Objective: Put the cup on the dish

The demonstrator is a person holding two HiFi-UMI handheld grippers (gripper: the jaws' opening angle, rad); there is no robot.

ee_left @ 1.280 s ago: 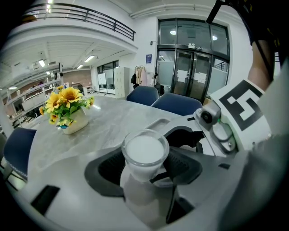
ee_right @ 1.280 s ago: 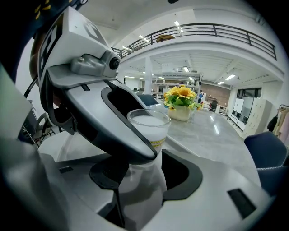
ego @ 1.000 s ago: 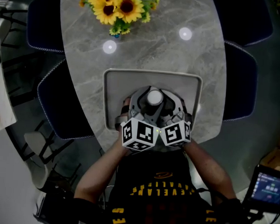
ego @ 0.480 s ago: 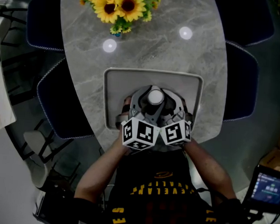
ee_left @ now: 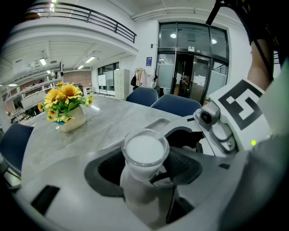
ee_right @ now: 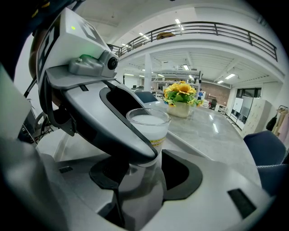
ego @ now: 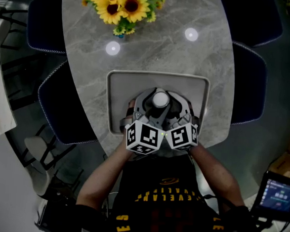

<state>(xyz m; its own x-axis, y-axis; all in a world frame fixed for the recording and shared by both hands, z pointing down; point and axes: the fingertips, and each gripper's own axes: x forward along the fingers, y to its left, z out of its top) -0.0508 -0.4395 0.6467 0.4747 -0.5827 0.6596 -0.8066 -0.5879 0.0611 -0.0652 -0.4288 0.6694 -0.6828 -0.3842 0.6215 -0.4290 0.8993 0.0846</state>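
Note:
A clear cup (ego: 160,100) filled with white liquid is held over the near half of the grey rectangular dish (ego: 121,86) on the marble table. Both grippers meet on it. My left gripper (ego: 146,112) comes in from the near left and my right gripper (ego: 176,114) from the near right, their marker cubes touching. In the left gripper view the cup (ee_left: 145,151) stands between the dark pads of my left gripper (ee_left: 145,173). In the right gripper view the cup (ee_right: 149,124) sits between the jaws of my right gripper (ee_right: 142,176), partly hidden by the left gripper's body (ee_right: 95,97).
A vase of sunflowers (ego: 124,7) stands at the table's far end. Dark blue chairs (ego: 61,107) line both sides of the table. The table's (ego: 78,78) near edge is just behind the dish, close to the person's body.

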